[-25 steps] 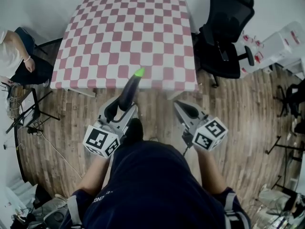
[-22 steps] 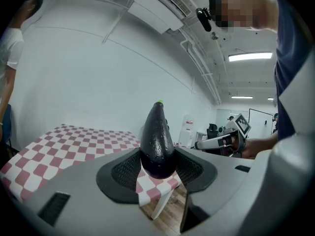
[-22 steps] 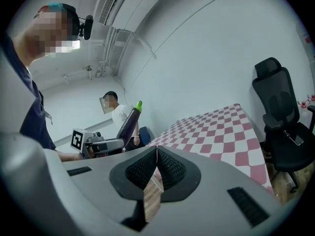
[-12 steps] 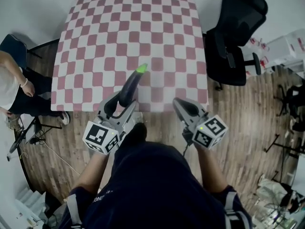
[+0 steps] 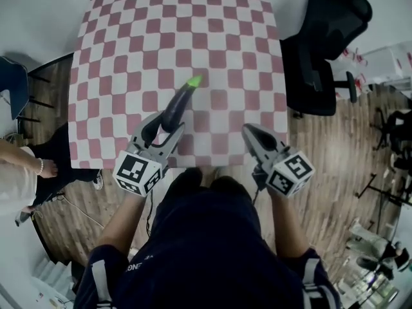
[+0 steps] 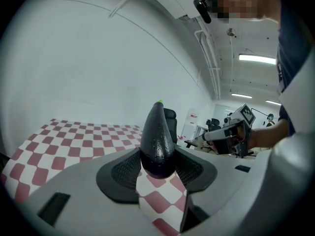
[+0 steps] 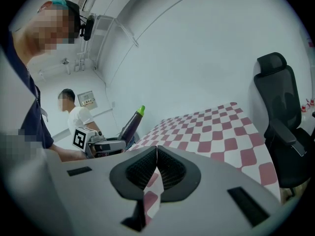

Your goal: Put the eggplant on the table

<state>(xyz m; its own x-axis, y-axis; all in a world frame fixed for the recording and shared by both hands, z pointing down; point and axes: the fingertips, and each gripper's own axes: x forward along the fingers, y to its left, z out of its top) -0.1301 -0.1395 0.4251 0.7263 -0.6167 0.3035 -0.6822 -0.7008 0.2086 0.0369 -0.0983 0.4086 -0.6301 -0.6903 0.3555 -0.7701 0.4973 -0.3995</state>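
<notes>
One large table point(image 5: 129, 37) with a red-and-white checked cloth fills the upper part of the head view, and nothing lies on the cloth. A black office chair point(image 5: 328, 50) stands on the wooden floor just beside the table's right edge, and another person point(image 5: 26, 172) is partly visible near its left edge. The left gripper point(image 5: 166, 126) is over the near edge of the table, somewhat left of the middle, and its two jaws are clamped on the thick lower end of the eggplant point(image 5: 179, 105). The right gripper point(image 5: 252, 135) is over the same near edge, closer to the right corner; in its own view the jaws are pressed together and nothing is between them. The eggplant is dark purple and points away from the person toward the centre of the table, with its green stem end point(image 5: 193, 81) tilted upward. In the left gripper view it rises steeply out of the pads, and the checked cloth shows below it through the gap, so I judge that it is in the air and not touching the cloth, although the height is hard to read from these views. As I judge it, carrying the eggplant to the table is nearly done; what is left is to lower it, open the left jaws and draw the gripper back.
</notes>
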